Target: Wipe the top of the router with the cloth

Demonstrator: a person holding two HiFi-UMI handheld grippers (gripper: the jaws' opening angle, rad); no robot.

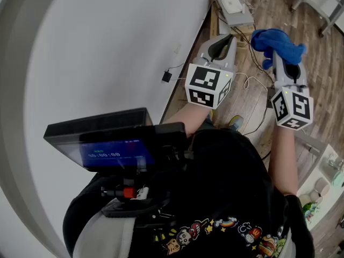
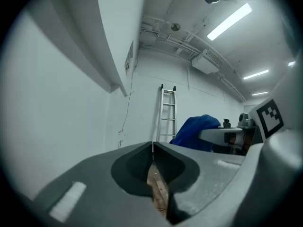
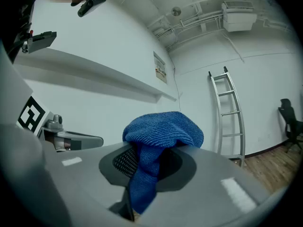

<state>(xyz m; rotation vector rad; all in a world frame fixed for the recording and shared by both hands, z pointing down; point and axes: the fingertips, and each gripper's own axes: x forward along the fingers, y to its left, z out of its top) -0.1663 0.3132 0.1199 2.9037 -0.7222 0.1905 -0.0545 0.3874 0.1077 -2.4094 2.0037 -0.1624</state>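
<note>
The white router [image 1: 232, 4] lies on a grey box [image 1: 242, 19] by the wall, far ahead in the head view. A blue cloth [image 1: 277, 43] hangs bunched from my right gripper [image 1: 278, 58], which is shut on it, held up in the air to the right of the router. In the right gripper view the cloth [image 3: 161, 132] drapes over and down between the jaws. My left gripper [image 1: 228, 37] is raised beside it, nearer the wall, shut with nothing in it. In the left gripper view the left gripper's [image 2: 152, 149] jaws meet, and the cloth [image 2: 195, 131] shows to the right.
A white wall [image 1: 107, 42] fills the left of the head view. Cables [image 1: 250, 79] trail over the wooden floor [image 1: 317, 52] below the grippers. A metal ladder [image 3: 230, 112] leans on the far wall, with a dark chair [image 3: 291, 126] to its right.
</note>
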